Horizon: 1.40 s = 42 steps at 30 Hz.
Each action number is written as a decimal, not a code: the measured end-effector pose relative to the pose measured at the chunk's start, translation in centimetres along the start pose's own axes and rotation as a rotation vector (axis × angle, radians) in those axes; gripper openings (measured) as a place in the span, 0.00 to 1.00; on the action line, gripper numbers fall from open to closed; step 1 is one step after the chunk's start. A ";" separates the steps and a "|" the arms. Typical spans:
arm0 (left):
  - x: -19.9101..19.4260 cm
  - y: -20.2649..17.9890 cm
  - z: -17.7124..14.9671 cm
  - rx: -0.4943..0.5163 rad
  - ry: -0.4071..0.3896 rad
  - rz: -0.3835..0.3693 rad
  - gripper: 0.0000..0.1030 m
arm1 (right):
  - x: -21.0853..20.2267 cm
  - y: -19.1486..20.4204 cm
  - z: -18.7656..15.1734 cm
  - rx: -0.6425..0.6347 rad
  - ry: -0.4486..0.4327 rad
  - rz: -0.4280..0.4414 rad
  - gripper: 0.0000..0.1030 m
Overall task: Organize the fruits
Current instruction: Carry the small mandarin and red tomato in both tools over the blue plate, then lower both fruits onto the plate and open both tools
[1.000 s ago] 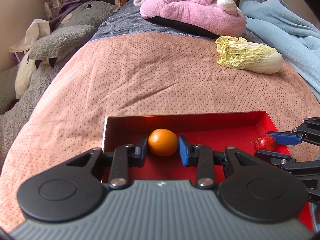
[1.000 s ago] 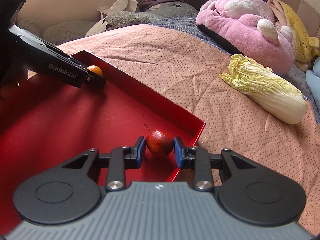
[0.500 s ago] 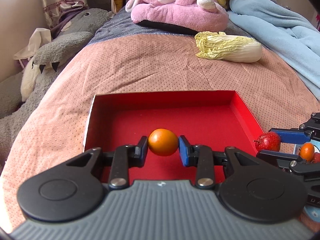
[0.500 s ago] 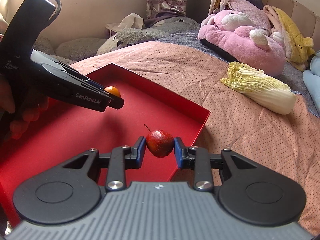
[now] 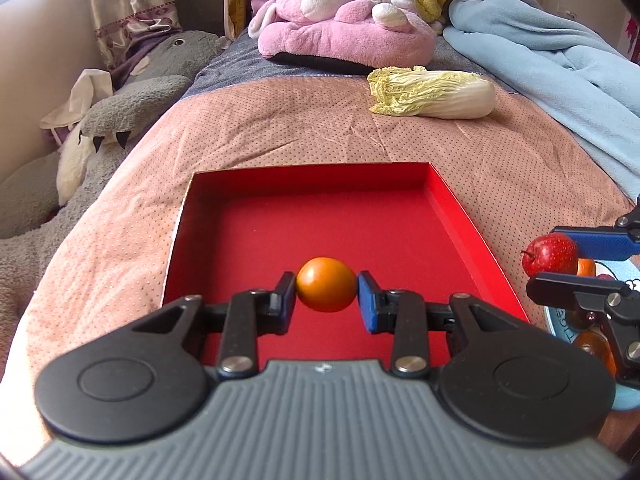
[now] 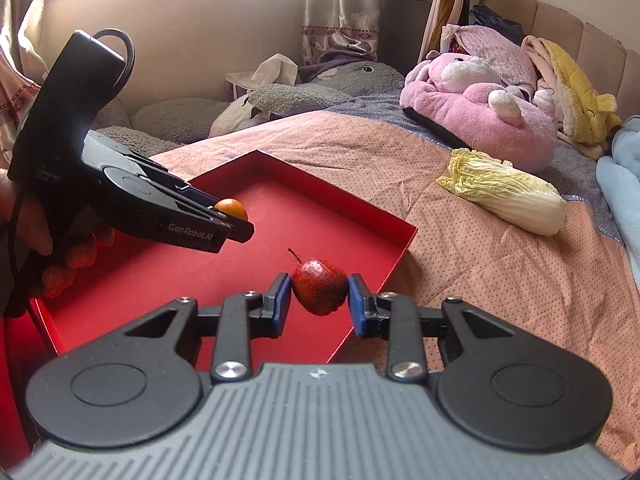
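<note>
Left gripper: clamped on the orange fruit, both blue pads pressed against its sides, fruit lifted clear of the tray floor
Right gripper: clamped on the red fruit, stem pointing up and to the left, pads tight on both flanks
Red tray: below and ahead of the left gripper, resting on the bedspread, floor bare; seen from the right gripper, spreading ahead and to the left, with one corner just right of the red fruit
Plate: pale blue, low at the right of the left gripper, beneath the right gripper's fingers, holding more small orange fruits; partly hidden
Cabbage: well ahead and to the right of both grippers, lying on its side on the bedspread, apart from the tray
Bedspread: pink, dotted, under tray and cabbage
Pink plush toy: far ahead, beyond the cabbage
Grey plush toy: far ahead to the left, off the bed's edge
Blue blanket: ahead to the right, bunched beside the cabbage
Hand: left of the right gripper, wrapped round the left gripper's handle
</note>
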State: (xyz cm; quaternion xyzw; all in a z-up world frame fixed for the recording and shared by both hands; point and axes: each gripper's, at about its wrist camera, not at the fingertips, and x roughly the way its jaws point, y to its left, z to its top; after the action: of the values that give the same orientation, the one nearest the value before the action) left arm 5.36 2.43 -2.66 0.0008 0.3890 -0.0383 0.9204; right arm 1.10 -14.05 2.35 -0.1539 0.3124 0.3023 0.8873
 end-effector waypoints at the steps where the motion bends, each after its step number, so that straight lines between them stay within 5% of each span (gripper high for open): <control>1: -0.2 -0.2 -0.2 0.003 0.002 0.001 0.35 | -0.3 0.0 0.0 -0.001 -0.003 0.000 0.35; 21: -2.3 -5.6 -1.7 0.046 -0.019 -0.013 0.35 | -5.5 -2.7 -4.0 0.048 -0.020 -0.041 0.35; 42: -2.1 -15.4 -1.9 0.170 -0.010 -0.192 0.35 | -8.7 -11.0 -12.8 0.187 0.075 -0.213 0.35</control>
State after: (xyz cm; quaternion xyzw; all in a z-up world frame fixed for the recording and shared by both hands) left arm 1.40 -12.69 -2.03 0.0416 0.3782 -0.1592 0.9110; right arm -3.27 -32.29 -0.78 -0.1141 0.3540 0.1699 0.9126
